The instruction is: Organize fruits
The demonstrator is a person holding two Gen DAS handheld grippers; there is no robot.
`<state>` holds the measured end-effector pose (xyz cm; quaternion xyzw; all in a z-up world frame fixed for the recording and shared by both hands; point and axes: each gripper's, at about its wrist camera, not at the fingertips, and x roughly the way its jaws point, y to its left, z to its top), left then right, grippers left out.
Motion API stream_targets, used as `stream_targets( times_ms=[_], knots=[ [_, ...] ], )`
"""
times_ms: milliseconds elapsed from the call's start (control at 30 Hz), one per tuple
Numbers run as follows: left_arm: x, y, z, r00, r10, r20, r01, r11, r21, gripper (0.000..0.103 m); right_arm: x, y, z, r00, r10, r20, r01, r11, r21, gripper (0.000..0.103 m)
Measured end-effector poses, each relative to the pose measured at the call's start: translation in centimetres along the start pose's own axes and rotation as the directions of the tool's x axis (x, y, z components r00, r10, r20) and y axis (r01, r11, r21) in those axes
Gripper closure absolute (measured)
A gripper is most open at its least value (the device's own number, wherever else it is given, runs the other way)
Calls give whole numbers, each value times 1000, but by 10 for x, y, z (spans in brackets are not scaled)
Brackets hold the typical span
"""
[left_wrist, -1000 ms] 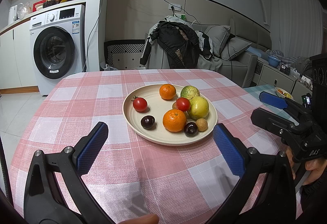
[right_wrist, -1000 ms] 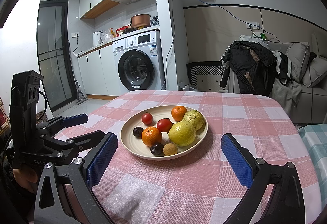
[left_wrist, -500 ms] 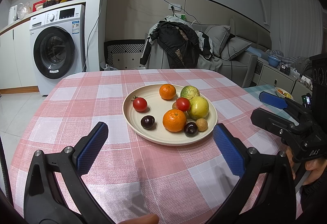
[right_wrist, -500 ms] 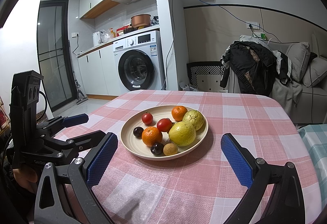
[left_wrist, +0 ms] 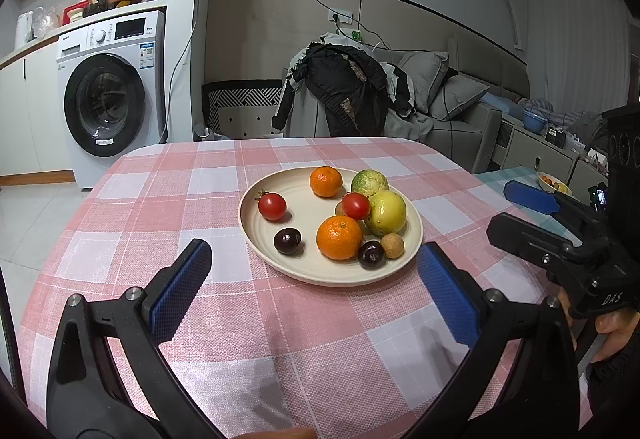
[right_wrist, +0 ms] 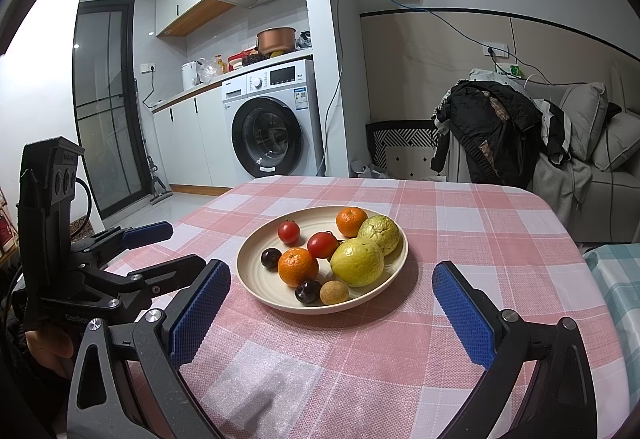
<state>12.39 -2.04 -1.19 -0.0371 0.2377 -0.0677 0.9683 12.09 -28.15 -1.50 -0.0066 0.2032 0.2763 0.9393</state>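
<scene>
A cream plate [left_wrist: 276, 263] [right_wrist: 250, 279] rests on the pink checked tablecloth [left_wrist: 280, 339] and holds several fruits. Among them are two oranges [left_wrist: 339, 237] [right_wrist: 298, 266], two tomatoes [left_wrist: 272, 206] [right_wrist: 289, 232], a yellow lemon [left_wrist: 386, 213] [right_wrist: 357, 261], a green citrus [left_wrist: 369, 182] [right_wrist: 379, 231], two dark cherries [left_wrist: 287, 241] [right_wrist: 271, 258] and a small brown longan [left_wrist: 391, 245] [right_wrist: 334, 292]. My left gripper [left_wrist: 314, 289] stands open just short of the plate's near rim, nothing between its blue pads. My right gripper [right_wrist: 332, 301] is open too, at the plate's near edge, also seen from the left wrist view [left_wrist: 528, 215].
A washing machine [left_wrist: 108, 95] [right_wrist: 272, 131] stands beyond the table's far left. A chair draped with dark jackets [left_wrist: 340, 91] [right_wrist: 488, 135] sits behind the far edge, with a sofa and cushions to its right. A teal checked cloth [right_wrist: 616, 279] lies to the right of the table.
</scene>
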Motion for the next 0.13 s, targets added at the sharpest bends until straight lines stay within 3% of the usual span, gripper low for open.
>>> stream_targets(
  times_ms=[133],
  knots=[
    [-1, -2, 2, 1000, -1, 2, 1, 1000, -1, 0, -1, 0, 0, 1000, 0, -1, 0, 1000, 0, 0]
  ],
)
